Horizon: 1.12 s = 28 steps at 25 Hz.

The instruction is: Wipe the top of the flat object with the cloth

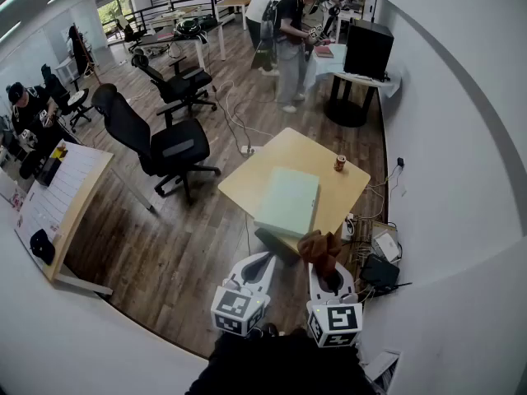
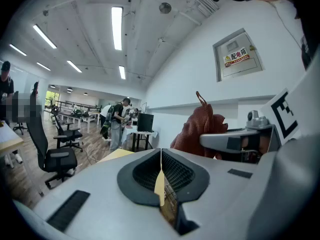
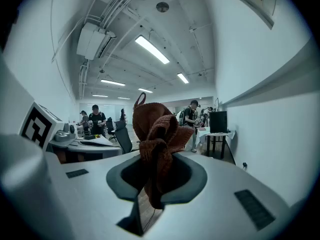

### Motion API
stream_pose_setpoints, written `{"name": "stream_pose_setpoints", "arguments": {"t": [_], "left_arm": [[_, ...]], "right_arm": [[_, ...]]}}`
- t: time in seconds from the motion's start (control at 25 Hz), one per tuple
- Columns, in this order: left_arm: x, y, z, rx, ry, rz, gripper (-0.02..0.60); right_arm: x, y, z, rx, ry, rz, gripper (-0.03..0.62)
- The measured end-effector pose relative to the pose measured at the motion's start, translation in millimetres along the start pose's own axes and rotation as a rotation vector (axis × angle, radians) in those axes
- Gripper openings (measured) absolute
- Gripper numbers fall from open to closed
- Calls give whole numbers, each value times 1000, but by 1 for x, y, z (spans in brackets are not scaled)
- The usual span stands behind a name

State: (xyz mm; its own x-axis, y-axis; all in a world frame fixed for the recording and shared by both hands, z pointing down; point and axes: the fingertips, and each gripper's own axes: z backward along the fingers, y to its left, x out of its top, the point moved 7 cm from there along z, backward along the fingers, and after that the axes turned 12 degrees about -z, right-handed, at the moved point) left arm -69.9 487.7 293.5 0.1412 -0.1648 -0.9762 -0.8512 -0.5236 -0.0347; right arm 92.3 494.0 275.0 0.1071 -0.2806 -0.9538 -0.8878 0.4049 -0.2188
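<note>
Two grippers low in the head view, side by side, each with a marker cube at its back end.

Left gripper (image 2: 161,171) (image 1: 265,257): jaws pressed together along one thin seam, nothing between the pads. Only a sliver of yellowish surface shows past them.

Right gripper (image 3: 157,176) (image 1: 325,274): jaws clamped on a rust-brown knitted cloth (image 3: 157,134) (image 1: 319,249). Cloth is bunched and twisted; a fat fold rises above the jaws and a short tail hangs below the pads. The left gripper view shows the same bundle at right of centre (image 2: 200,129), beside the right gripper's grey body.

Pale green flat rectangular board (image 1: 288,200): lies flat on the light wooden square tabletop (image 1: 263,167), centre of the head view, toward the tabletop's lower edge. Cloth sits just below the board's lower right corner in the frame; contact cannot be made out. Left gripper's tips point at the board's lower left corner.

Small brown can (image 1: 339,163) stands upright near the tabletop's right corner, apart from the board.

Black wheeled office chair (image 1: 165,151) left of the tabletop on the wood-plank floor (image 1: 165,253). Standing people (image 1: 288,39) at the top centre, by a small white table carrying a black box (image 1: 367,48).
</note>
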Motion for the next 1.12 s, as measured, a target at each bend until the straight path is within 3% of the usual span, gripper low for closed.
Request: {"name": "stream_pose_setpoints", "arguments": {"t": [0.36, 0.64, 0.92, 1.12], "left_arm": [[-29, 30, 25, 26, 10, 22, 35], [-46, 46, 29, 31, 39, 62, 35], [-59, 65, 1, 28, 69, 94, 35], [-59, 95, -34, 53, 89, 98, 35]], "right_arm": [[-15, 30, -16, 7, 44, 4, 81], [-28, 28, -27, -10, 61, -82, 86], [-33, 10, -61, -39, 120, -96, 87], [-36, -11, -115, -34, 177, -129, 89]]}}
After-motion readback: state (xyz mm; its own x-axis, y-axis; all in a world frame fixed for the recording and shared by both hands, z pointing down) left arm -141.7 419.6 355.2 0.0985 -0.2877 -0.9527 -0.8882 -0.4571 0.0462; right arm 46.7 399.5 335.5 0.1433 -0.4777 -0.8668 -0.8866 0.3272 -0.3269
